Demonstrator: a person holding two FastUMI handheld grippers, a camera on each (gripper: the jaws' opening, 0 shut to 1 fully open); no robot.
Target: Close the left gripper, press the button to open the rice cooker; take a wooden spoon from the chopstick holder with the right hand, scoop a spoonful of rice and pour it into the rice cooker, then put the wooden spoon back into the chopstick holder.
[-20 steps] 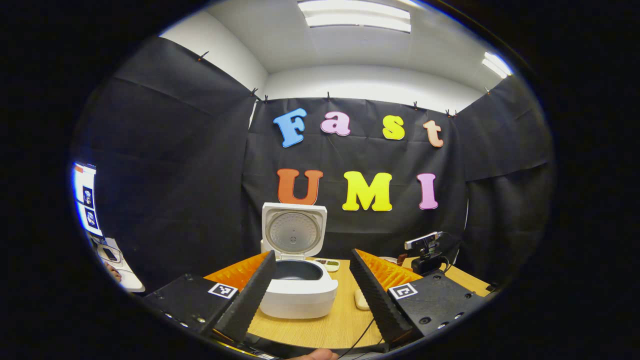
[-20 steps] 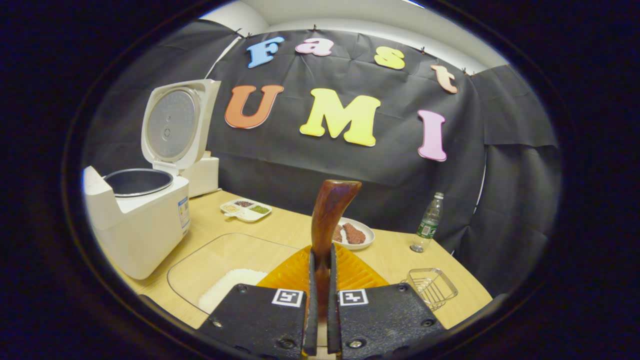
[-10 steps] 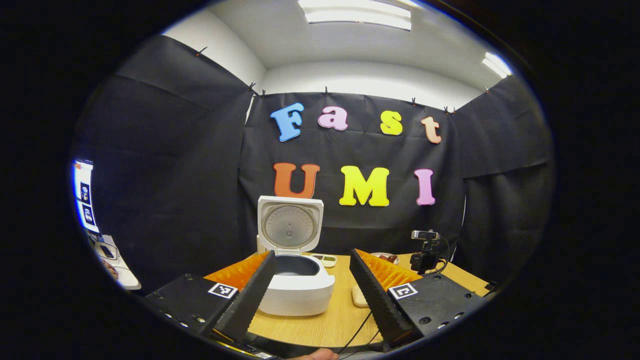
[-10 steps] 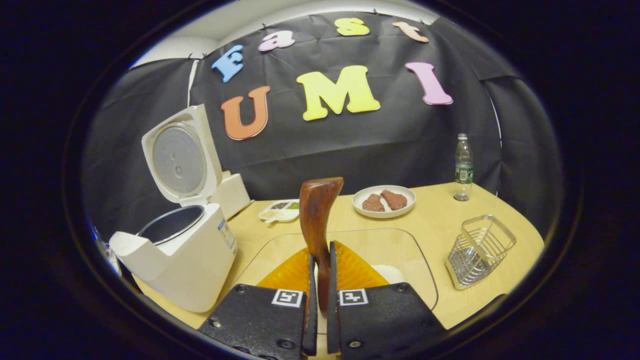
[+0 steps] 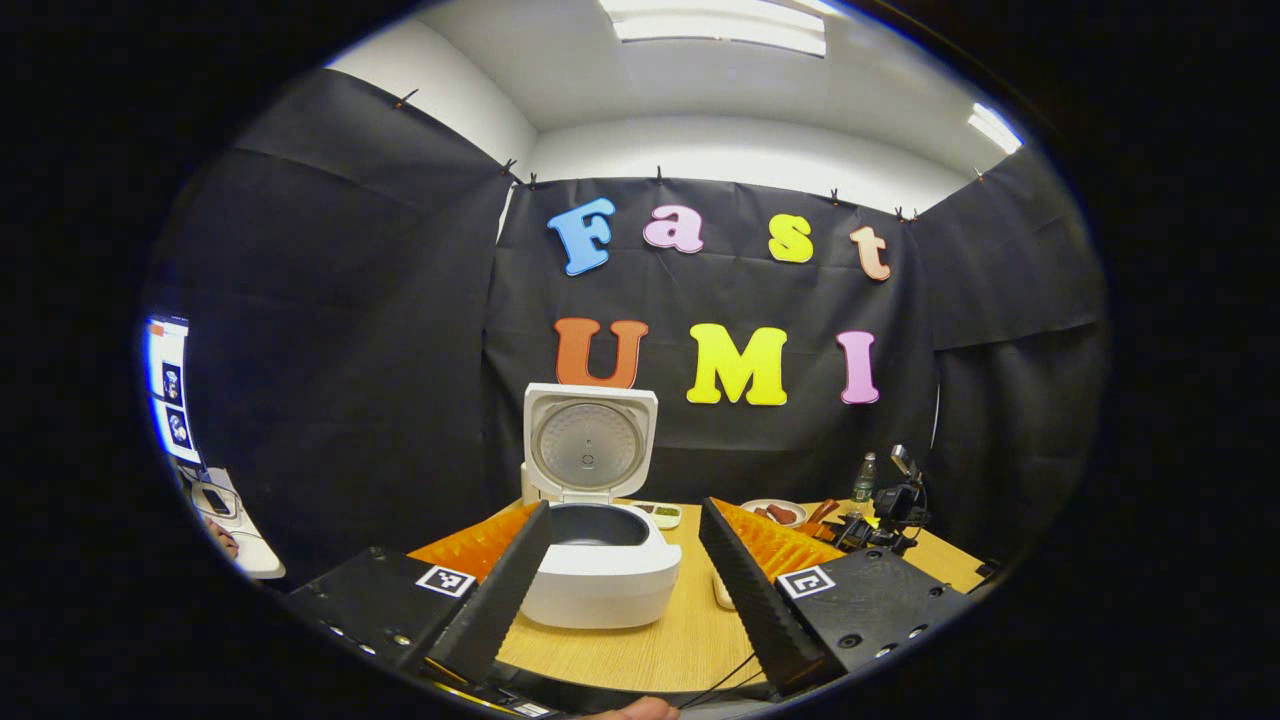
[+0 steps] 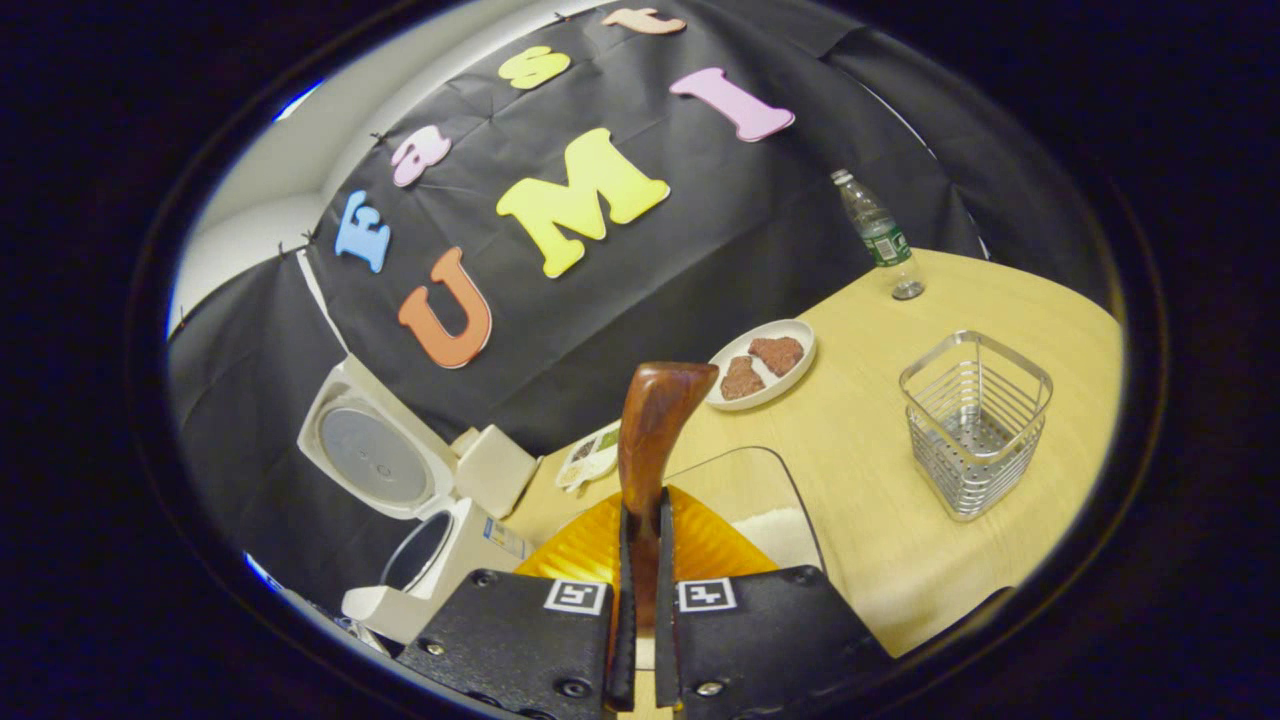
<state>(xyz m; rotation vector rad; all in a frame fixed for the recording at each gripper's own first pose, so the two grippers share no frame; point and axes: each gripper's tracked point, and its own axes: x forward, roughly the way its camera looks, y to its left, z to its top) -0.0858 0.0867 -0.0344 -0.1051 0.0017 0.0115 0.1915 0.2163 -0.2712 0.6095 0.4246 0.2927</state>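
In the left gripper view, the rice cooker [image 5: 598, 575] stood on the counter [image 5: 660, 650] between the spread fingers of the left claw [image 5: 625, 585], its lid [image 5: 588, 443] raised upright behind the pot. A small divided tray [image 5: 662, 514] lay behind the cooker, a plate [image 5: 772, 512] to its right, and a bottle [image 5: 864, 480] farther right.

In the right gripper view, the wooden spoon [image 6: 652, 440] rose from between the closed fingers of the right claw [image 6: 640, 620]. The chopstick holder [image 6: 975, 425] stood on the counter to its right, the glass tray [image 6: 765, 500] just behind the claw, and the cooker at left.
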